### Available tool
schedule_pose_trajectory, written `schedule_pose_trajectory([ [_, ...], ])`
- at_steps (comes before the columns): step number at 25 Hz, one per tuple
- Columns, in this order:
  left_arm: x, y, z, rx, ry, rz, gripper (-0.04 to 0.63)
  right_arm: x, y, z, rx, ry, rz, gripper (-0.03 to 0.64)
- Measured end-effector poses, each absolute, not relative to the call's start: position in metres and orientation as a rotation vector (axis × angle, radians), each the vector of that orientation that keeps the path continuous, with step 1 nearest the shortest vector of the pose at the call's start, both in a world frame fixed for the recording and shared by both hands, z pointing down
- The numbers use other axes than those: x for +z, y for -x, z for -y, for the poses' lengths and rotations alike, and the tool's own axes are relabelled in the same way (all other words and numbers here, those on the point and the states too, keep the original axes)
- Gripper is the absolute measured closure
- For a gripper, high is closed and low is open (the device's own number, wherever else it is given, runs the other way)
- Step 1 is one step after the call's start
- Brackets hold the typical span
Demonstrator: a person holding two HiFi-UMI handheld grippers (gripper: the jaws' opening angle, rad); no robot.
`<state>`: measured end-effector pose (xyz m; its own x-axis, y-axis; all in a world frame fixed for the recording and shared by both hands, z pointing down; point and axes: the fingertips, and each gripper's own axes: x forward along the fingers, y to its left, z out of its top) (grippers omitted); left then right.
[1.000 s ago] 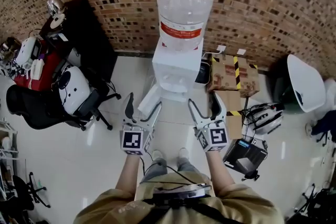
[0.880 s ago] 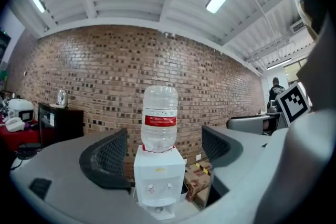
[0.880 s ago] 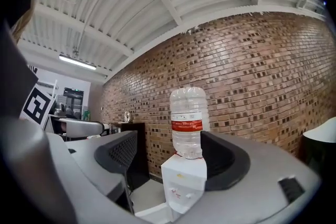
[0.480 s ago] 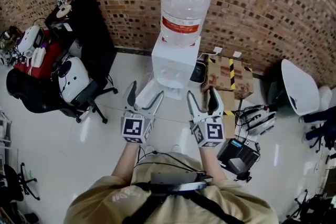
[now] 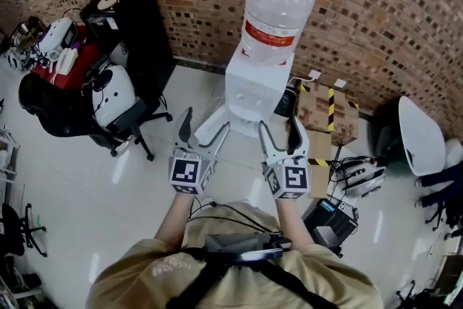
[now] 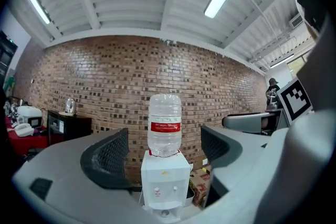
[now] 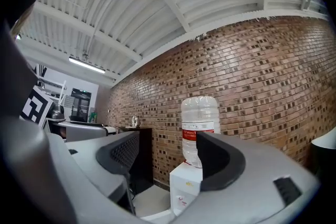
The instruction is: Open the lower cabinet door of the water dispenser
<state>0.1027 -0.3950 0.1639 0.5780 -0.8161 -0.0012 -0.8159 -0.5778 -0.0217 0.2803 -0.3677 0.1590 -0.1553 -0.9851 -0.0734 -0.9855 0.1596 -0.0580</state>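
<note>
The water dispenser (image 5: 255,87) stands on the white floor (image 5: 94,206) at its far edge, against the brick wall (image 5: 391,3), with a large clear bottle (image 5: 279,7) with a red band seated upright on top. A white panel (image 5: 210,128) juts from the dispenser's lower left side toward the person; whether this is the lower cabinet door swung out I cannot tell, and both gripper views hide the dispenser's lower part behind the claws' own bodies.

Both claws are held level in front of the person, side by side and well apart from the dispenser. The left claw (image 5: 205,124) has its jaws spread, with nothing between them; its own view frames the distant dispenser in the gap. The right claw (image 5: 280,127) is also spread and empty, its jaws having just been closing a little; in its view the dispenser sits behind the right jaw.

Just beside the dispenser, on the right, lies a cardboard box (image 5: 325,108) with yellow and black tape. To the left along the wall stands a black cabinet (image 5: 141,25), with an office chair (image 5: 119,108) near it. A white chair (image 5: 419,137) stands near the floor's right edge.
</note>
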Motion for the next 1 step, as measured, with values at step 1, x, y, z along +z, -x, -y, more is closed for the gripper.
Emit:
schedule_pose_trajectory([
  [1,0.1641,-0.1009,0.3936,-0.011,2.777,-1.433,0.183,0.1596,-0.2772,0.3684,0.009,1.966,-2.324,0.249],
])
